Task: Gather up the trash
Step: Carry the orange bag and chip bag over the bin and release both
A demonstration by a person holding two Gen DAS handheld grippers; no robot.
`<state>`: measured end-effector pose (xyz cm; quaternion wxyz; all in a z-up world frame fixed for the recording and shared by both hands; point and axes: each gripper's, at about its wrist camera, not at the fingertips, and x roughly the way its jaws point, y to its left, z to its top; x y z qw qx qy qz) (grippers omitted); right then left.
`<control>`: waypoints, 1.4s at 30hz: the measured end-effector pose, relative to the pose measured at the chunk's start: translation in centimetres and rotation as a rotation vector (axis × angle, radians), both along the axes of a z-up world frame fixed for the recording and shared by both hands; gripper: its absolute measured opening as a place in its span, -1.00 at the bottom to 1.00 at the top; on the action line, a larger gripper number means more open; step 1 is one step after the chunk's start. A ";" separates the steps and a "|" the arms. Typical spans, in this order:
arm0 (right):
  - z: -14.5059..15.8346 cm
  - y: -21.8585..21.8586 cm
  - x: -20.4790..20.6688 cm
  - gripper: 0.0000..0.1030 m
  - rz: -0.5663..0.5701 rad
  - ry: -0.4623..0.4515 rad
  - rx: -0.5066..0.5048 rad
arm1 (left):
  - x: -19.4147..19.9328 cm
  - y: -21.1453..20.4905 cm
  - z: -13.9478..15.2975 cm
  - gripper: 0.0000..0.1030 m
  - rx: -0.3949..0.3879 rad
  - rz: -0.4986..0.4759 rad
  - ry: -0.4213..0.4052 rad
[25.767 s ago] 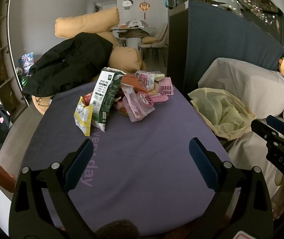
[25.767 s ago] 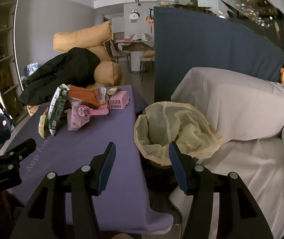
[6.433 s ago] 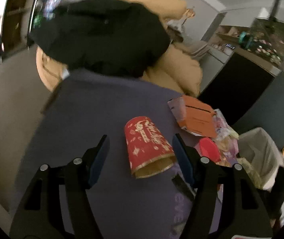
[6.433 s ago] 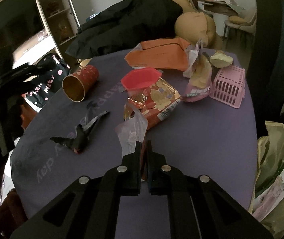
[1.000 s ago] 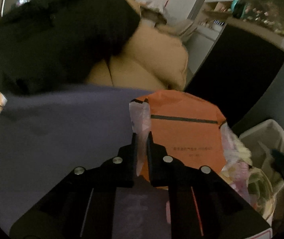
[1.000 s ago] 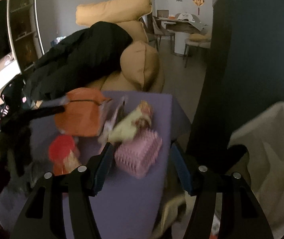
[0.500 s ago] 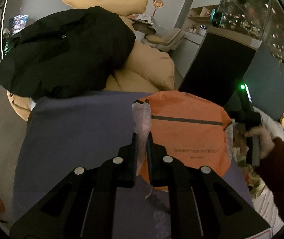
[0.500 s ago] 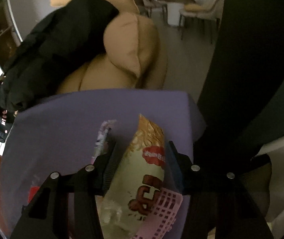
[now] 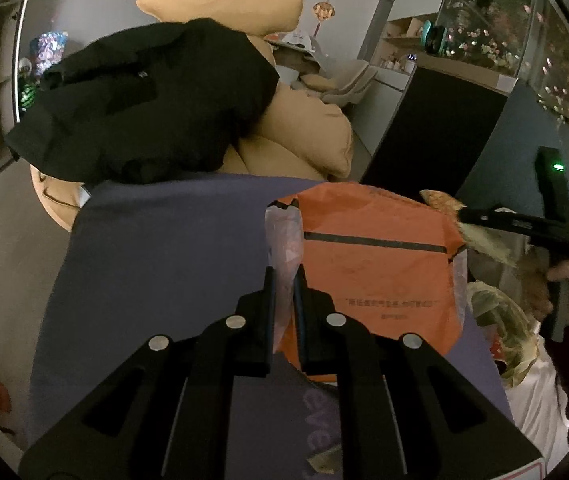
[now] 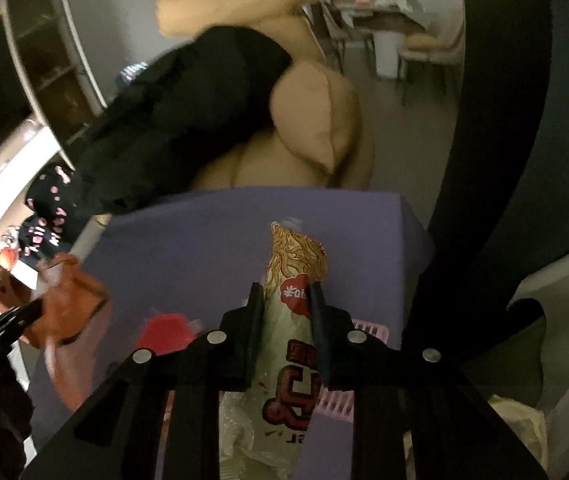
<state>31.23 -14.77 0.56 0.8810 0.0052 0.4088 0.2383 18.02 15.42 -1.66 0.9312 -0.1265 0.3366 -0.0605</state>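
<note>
Key relation: the yellowish lined trash bag point(image 9: 502, 332) sits off the counter's right edge, low and to the right of both tools. So the right tool point(image 10: 286, 304) is the nearer one and needs only a short swing right and down, while the left tool point(image 9: 283, 280) has to cross the whole counter point(image 9: 164, 248).

Right tool: jaws closed to a narrow gap on the cream-and-red printed noodle snack packet point(image 10: 296, 280). It grips the packet approx mid-length. Packet's long axis runs straight along the fingers, with the top end poking out past the tips and the crumpled clear tail hanging below, twd the camera. It looks light and floppy, prob empty or nearly so. In the left wrist view the same packet juts from the right tool, above the bag's rim area. Whether it's directly over the opening, can't tell.

Left tool: jaws nearly shut, pinching a thin clear crinkled plastic wrapper point(image 9: 284, 240) that stands upright betw the fingers. Just beside it, to the right, lies a flat orange plastic mailer bag w/ a black stripe point(image 9: 376, 264). Wrapper touches or overlaps its left edge; hard to say if they're attached.

Judgement: right drops first, then left carries the wrapper over. Risk is the floppy film snagging the mailer on the way.

Still on the counter in the right wrist view: a pink slotted plastic basket point(image 10: 344, 396) under the packet and a red lid-like piece point(image 10: 166, 332).
</note>
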 end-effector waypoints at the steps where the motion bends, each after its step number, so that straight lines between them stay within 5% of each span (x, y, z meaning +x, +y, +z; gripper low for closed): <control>1: 0.6 -0.1 -0.8 -0.56 0.007 -0.017 0.002 | -0.4 -0.2 0.4 -0.84 0.008 0.002 -0.006; 12: 5.6 -3.7 -10.5 -0.56 0.022 -0.193 0.010 | -4.3 -4.7 4.6 -0.84 0.112 -0.024 -0.080; 22: 7.4 -9.7 -16.2 -0.56 -0.045 -0.314 -0.008 | -5.8 -14.0 8.2 -0.84 0.154 -0.114 -0.134; 33: 7.2 -17.5 -19.1 -0.56 -0.168 -0.369 -0.027 | -3.6 -25.7 7.4 -0.84 0.195 -0.293 -0.107; 42: 5.2 -21.7 -19.5 -0.56 -0.226 -0.361 0.003 | -1.8 -30.2 5.9 -0.84 0.248 -0.350 -0.064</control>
